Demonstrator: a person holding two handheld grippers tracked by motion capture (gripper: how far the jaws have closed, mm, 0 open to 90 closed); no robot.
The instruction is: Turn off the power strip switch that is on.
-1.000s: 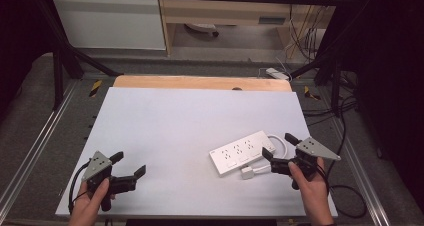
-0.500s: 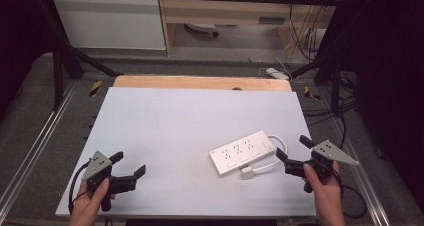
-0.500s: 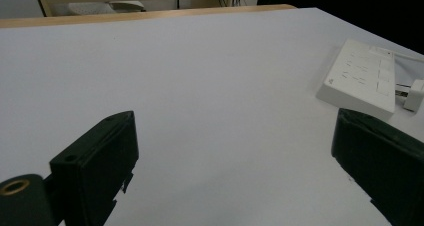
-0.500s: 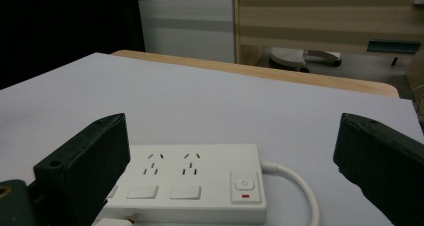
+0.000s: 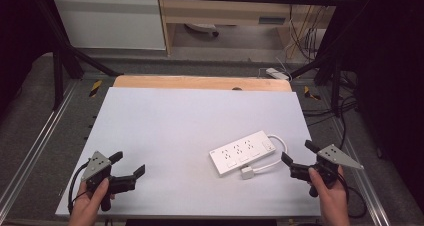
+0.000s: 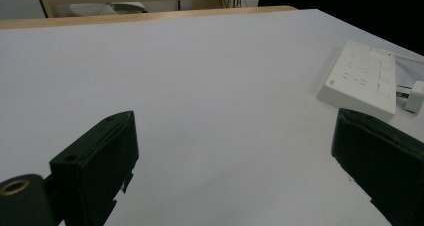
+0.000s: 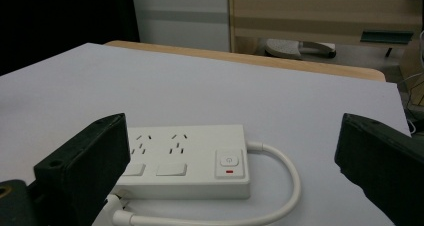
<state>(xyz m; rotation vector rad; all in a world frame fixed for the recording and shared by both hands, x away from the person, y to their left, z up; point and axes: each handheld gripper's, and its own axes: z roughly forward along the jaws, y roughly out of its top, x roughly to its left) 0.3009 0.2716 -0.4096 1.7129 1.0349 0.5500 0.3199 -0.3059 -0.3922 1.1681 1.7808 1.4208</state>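
Both pairs of my jaws stand wide apart and hold nothing. My left gripper is low over the counter at about 7 o'clock, with my left hand around its handle. Its two black jaws point toward 3 o'clock. Between them, in the left gripper view, I see only bare white surface.

My right gripper is at about 4 o'clock, at the right edge of the counter, and my right hand grips it from below. Its jaws point toward 10 o'clock, at the power strip. They are near the strip but do not touch it.

From the right gripper view, the power strip lies flat between my two jaws and a little beyond them. It is white, with rows of sockets on top and a switch button with a small red mark at its right end. A white cable leaves this end, makes a loop and comes back along the near side of the strip.

In the high view the strip lies slanted at about 4 o'clock on the counter, and a small white plug rests just beside its near edge. From the left gripper view the strip is well apart from my left jaws, at about 2 o'clock.
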